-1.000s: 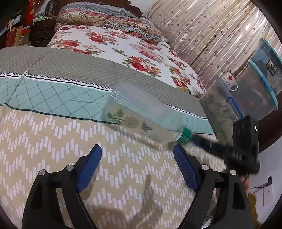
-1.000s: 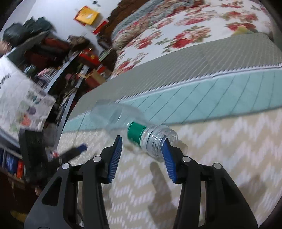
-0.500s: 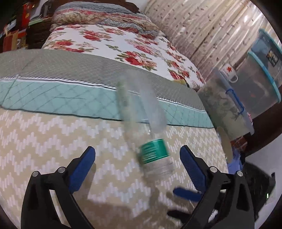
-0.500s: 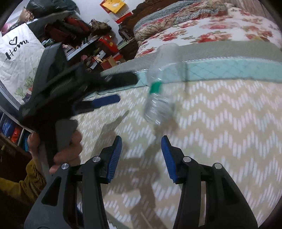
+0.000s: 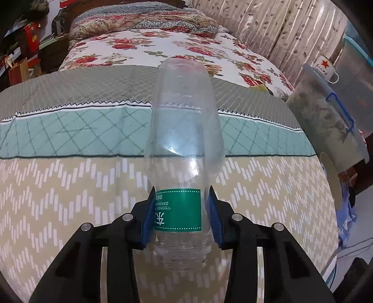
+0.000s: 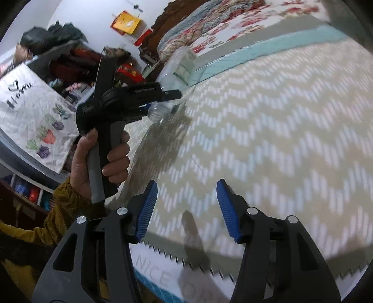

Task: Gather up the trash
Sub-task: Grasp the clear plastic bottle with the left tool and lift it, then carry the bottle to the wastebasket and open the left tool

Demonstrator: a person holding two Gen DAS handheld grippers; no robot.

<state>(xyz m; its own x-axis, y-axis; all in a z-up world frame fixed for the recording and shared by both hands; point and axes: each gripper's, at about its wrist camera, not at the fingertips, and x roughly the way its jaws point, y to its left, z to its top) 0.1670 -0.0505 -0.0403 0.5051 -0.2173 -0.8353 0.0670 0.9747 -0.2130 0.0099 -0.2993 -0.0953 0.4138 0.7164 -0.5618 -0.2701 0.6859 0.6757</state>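
Note:
A clear, empty plastic bottle (image 5: 184, 139) with a green label and no cap points its open neck toward the left wrist camera, its base sticking out over the bed. My left gripper (image 5: 180, 216) is closing, and its blue pads (image 5: 149, 216) press both sides of the label. From the right wrist view, the left gripper (image 6: 173, 96) is held by a hand (image 6: 102, 158), with the bottle (image 6: 173, 74) in its jaws above the chevron quilt (image 6: 268, 130). My right gripper (image 6: 186, 205) sits back near the quilt's edge, its jaws opening with nothing between them.
Translucent storage bins (image 5: 326, 121) with an enamel mug (image 5: 326, 70) on top stand at the bed's right side. A floral sheet and pillow (image 5: 144, 21) lie at the far end. Cluttered shelves and a printed cloth (image 6: 35, 111) are to the left.
The bottle left the right gripper's jaws and swung neck-first between the left jaws, which closed onto its label. The right gripper drew back across the quilt.

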